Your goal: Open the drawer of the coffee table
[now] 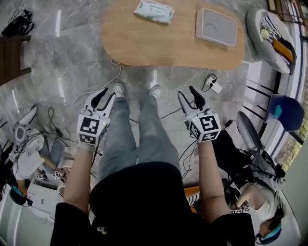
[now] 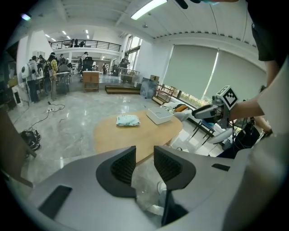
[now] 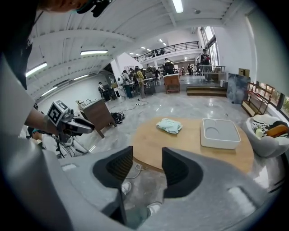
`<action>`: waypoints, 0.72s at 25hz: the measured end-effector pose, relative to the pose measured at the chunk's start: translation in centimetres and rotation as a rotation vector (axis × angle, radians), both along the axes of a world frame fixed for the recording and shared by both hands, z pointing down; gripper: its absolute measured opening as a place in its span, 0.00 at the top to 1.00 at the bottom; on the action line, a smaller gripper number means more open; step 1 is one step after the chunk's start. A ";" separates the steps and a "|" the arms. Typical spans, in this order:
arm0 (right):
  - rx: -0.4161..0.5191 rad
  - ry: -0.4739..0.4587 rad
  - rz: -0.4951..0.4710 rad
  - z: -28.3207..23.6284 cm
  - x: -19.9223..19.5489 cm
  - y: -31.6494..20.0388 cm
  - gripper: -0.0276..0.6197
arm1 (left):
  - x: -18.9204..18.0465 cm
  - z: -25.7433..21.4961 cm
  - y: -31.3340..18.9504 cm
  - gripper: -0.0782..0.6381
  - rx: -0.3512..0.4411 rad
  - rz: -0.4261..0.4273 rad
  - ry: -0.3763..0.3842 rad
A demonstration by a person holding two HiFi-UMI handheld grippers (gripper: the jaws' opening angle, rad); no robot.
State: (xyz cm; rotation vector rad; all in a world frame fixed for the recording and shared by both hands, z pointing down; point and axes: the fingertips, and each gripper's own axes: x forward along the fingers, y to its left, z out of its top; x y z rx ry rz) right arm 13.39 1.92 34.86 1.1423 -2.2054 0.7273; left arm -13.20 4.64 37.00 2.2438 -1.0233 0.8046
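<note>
Grey marble floor (image 1: 72, 57), and the oval table (image 1: 144, 43) is just ahead of your shoes (image 1: 119, 89). Wipes pack (image 1: 154, 10) and white tray (image 1: 216, 27) sit on the table top, pack twd its left end, tray twd its right. Your L gripper (image 1: 109, 92) hangs short of the table's near edge, jaws apart, nothing betw. them. R gripper (image 1: 186, 91) likewise: short of that edge, jaws apart, empty. Both point at the table, neither touching. Drawer can't be made out in any view.
</note>
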 end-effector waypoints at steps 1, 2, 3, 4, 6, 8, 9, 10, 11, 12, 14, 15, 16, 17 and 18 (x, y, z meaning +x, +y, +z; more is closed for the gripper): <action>-0.003 0.005 -0.002 0.8 -0.3 0.1 0.64 | -0.4 0.9 0.3 0.72 -0.001 -0.004 -0.002; -0.005 0.009 -0.005 1.5 -0.5 0.1 0.62 | -0.7 1.8 0.6 0.71 -0.002 -0.008 -0.003; -0.009 0.013 -0.009 2.4 -0.6 0.1 0.60 | -0.8 2.7 0.7 0.70 -0.005 -0.010 -0.006; -0.014 0.017 -0.015 3.3 -0.4 -0.1 0.58 | -0.6 3.8 0.7 0.68 -0.010 -0.013 -0.009; -0.029 0.029 -0.028 5.2 0.5 -0.6 0.55 | 0.0 5.9 0.2 0.65 -0.020 -0.022 -0.018; -0.043 0.034 -0.034 7.1 1.2 -1.3 0.51 | 0.4 7.7 -0.7 0.64 -0.028 -0.033 -0.031; -0.047 0.032 -0.034 8.0 1.5 -1.8 0.50 | 0.6 8.5 -1.1 0.63 -0.033 -0.038 -0.035; -0.050 0.029 -0.033 8.9 1.8 -2.1 0.49 | 0.8 9.3 -1.4 0.63 -0.040 -0.038 -0.039; -0.051 0.028 -0.034 9.8 1.9 -2.4 0.47 | 1.0 10.2 -1.3 0.63 -0.048 -0.030 -0.041; -0.052 0.030 -0.035 10.7 2.0 -2.6 0.46 | 1.1 11.0 -1.2 0.62 -0.055 -0.016 -0.046; -0.062 0.039 -0.038 12.7 2.0 -2.8 0.43 | 1.1 12.7 -1.1 0.60 -0.061 -0.001 -0.057; -0.069 0.041 -0.038 13.8 2.0 -2.9 0.41 | 1.1 13.5 -1.0 0.59 -0.064 -0.001 -0.060; -0.077 0.043 -0.038 14.9 1.9 -2.9 0.39 | 1.1 14.6 -0.9 0.58 -0.072 -0.002 -0.059; -0.086 0.045 -0.040 16.1 1.9 -2.8 0.37 | 1.1 15.7 -0.7 0.57 -0.085 -0.002 -0.055; -0.095 0.048 -0.046 17.2 1.8 -2.7 0.36 | 1.1 16.8 -0.4 0.56 -0.099 -0.003 -0.051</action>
